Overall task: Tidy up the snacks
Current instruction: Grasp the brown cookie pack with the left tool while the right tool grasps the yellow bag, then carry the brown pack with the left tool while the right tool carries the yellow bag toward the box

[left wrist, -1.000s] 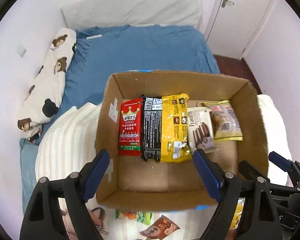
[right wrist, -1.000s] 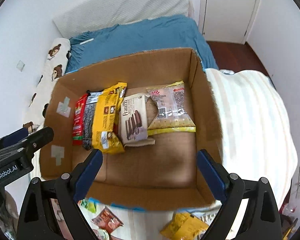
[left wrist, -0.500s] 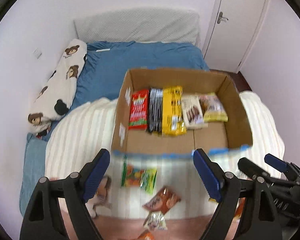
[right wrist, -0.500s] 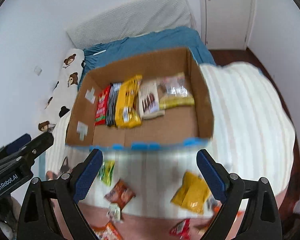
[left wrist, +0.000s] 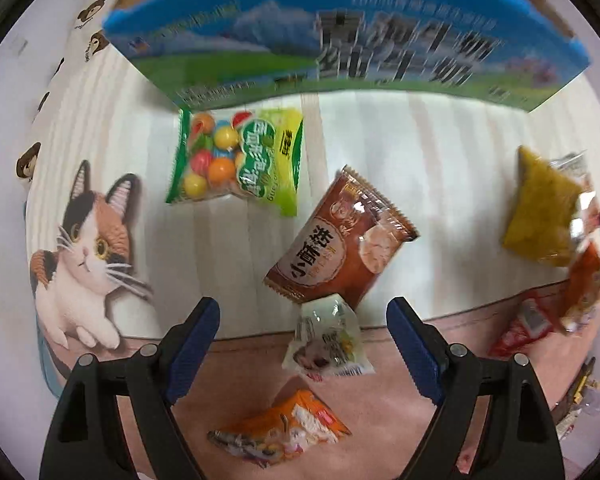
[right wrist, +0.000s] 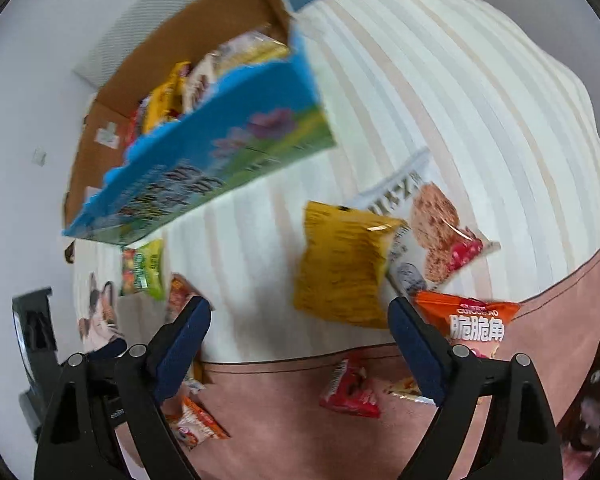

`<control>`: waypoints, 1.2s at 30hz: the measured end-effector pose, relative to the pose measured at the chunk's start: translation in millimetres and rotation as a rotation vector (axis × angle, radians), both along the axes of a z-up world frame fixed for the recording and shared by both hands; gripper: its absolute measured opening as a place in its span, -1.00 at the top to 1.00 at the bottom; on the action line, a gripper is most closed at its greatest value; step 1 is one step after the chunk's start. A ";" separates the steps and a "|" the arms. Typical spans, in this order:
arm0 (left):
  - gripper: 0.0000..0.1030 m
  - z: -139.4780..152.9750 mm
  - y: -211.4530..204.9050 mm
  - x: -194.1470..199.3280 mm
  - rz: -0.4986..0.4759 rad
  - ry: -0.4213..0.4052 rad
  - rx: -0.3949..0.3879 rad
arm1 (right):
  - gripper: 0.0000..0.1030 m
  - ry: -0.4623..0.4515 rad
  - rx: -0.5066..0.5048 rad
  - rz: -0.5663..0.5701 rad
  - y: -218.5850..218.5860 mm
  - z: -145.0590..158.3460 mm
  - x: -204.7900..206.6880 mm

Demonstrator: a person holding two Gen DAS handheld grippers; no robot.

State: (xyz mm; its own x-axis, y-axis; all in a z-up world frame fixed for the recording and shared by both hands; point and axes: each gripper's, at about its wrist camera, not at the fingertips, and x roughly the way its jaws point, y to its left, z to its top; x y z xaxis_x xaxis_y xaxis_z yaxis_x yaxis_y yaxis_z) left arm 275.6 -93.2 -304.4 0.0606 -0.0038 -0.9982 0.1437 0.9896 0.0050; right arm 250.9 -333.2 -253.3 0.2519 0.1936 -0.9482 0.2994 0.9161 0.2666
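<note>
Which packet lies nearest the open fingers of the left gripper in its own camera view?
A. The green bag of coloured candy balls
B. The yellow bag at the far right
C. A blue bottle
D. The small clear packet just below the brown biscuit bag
D: the small clear packet sits between the spread fingers of the left gripper, untouched, while the green candy bag and yellow bag lie farther off.
</note>
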 end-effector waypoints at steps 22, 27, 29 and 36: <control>-0.22 -44.8 15.8 41.0 0.209 0.108 -0.146 | -0.28 0.150 0.008 0.168 47.4 -81.2 21.4; -0.22 -47.6 -2.2 54.7 0.105 0.101 -0.077 | -0.43 0.143 -0.093 0.199 68.1 -83.5 23.1; -0.17 -44.1 -6.8 58.8 0.102 0.090 -0.070 | -0.43 0.140 -0.123 0.205 75.9 -85.7 24.0; -0.04 -22.9 -4.0 50.8 0.168 0.043 -0.089 | -0.05 0.084 -0.169 0.178 92.1 -82.5 12.3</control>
